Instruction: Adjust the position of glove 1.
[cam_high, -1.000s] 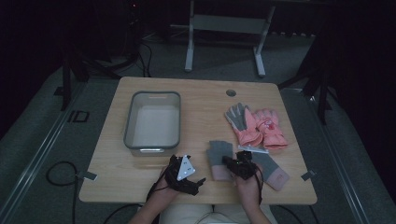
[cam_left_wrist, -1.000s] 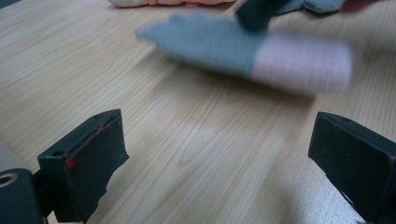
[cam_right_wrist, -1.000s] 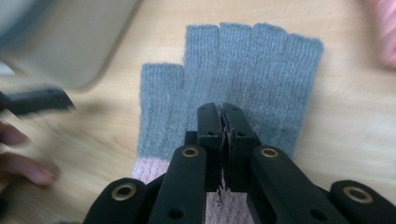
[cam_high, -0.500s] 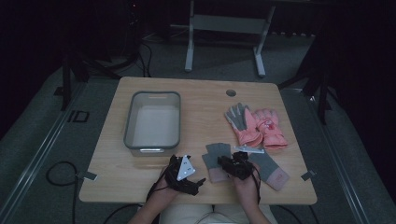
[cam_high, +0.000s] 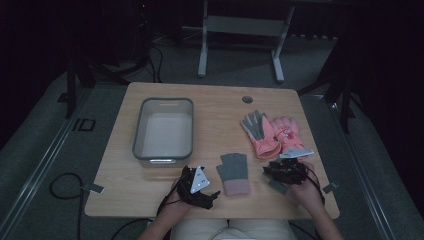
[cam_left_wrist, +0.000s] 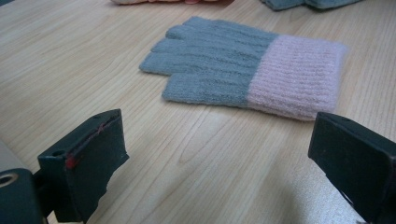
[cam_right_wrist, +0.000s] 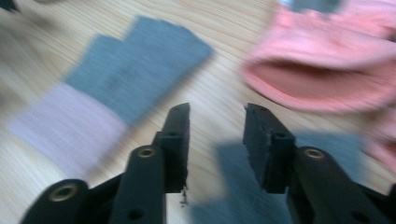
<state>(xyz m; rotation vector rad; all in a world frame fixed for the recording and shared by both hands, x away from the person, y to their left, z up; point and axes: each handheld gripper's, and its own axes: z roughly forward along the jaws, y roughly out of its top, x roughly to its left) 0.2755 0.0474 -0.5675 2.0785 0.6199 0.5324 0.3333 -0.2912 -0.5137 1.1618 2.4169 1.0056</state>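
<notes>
Sorting gloves on the bench (cam_high: 150, 200), the right tool (cam_high: 280, 172) had just been opening, jaws partly apart with nothing between them, above a second grey glove (cam_right_wrist: 243, 186) near the pink gloves (cam_high: 272, 135). The grey glove (cam_high: 233, 172) lay flat mid-bench, likely just released. Left tool (cam_high: 207, 195) sat wide, empty, waiting beside the bin (cam_high: 162, 131).

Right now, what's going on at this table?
A person is sorting gloves with two handheld grippers. A grey knit glove with a pink cuff lies flat and free on the table. The right gripper, jaws just opening with nothing between them, has swung over its grey mate, near the pink gloves. The left gripper waits open. The grey bin holds nothing.
</notes>
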